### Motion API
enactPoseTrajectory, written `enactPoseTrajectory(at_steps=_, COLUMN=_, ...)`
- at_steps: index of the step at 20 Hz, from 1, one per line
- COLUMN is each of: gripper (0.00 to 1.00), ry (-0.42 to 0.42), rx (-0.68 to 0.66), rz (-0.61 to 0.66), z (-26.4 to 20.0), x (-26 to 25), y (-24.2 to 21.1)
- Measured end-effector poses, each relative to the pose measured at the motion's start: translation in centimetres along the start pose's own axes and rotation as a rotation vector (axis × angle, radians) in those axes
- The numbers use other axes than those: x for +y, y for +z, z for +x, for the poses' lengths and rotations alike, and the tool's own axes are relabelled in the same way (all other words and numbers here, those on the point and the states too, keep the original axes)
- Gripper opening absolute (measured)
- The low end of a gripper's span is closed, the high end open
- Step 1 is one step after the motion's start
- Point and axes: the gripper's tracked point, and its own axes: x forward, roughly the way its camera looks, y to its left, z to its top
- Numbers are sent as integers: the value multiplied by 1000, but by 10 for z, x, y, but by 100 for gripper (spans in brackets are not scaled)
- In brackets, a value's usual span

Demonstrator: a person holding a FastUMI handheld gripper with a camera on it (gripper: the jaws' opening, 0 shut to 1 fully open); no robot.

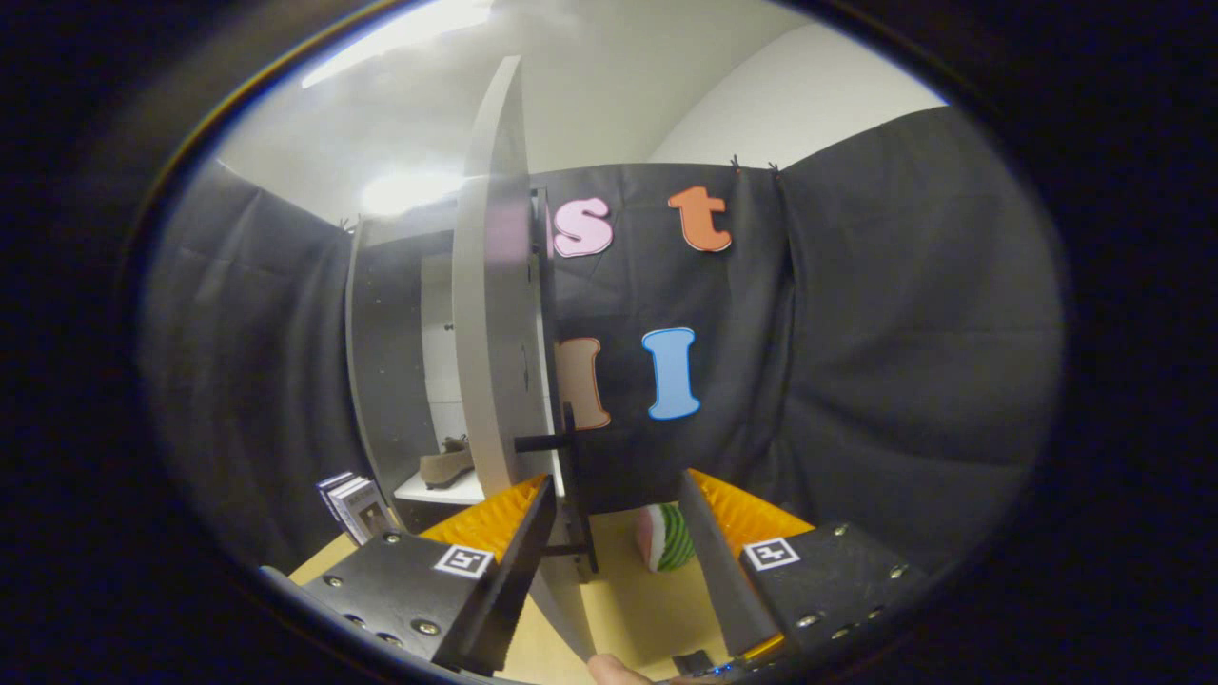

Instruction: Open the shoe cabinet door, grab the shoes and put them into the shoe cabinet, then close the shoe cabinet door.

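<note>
While gripper [617, 547] gapes, door [497, 314] seemingly touches its left finger.

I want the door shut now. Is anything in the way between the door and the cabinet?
Nothing I can see. The shoe lies on the shelf inside the cabinet, partly hidden by the open door. The fingers are open, with the door's handle just ahead of them.

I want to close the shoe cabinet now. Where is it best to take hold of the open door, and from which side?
Probably the dark bar handle on the door, near its free edge. It stands out from the door face, so the open gripper could straddle it from the front, then swing the door toward the shelf holding the shoe.
</note>
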Motion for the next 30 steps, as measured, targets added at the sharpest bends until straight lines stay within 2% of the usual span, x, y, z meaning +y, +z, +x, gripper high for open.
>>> enactPoseTrajectory(at_steps=5, gripper=81, ry=77, rx=-1, rz=9, z=-1, x=27, y=-3)
enactPoseTrajectory(at_steps=14, gripper=81, ry=291, rx=40, rz=88, z=11, x=128, y=-18)
enactPoseTrajectory(at_steps=25, gripper=81, ry=398, rx=123, rz=97, z=48, x=217, y=-45)
enactPoseTrajectory(at_steps=30, gripper=96, ry=413, rx=130, rz=88, z=70, x=239, y=-52)
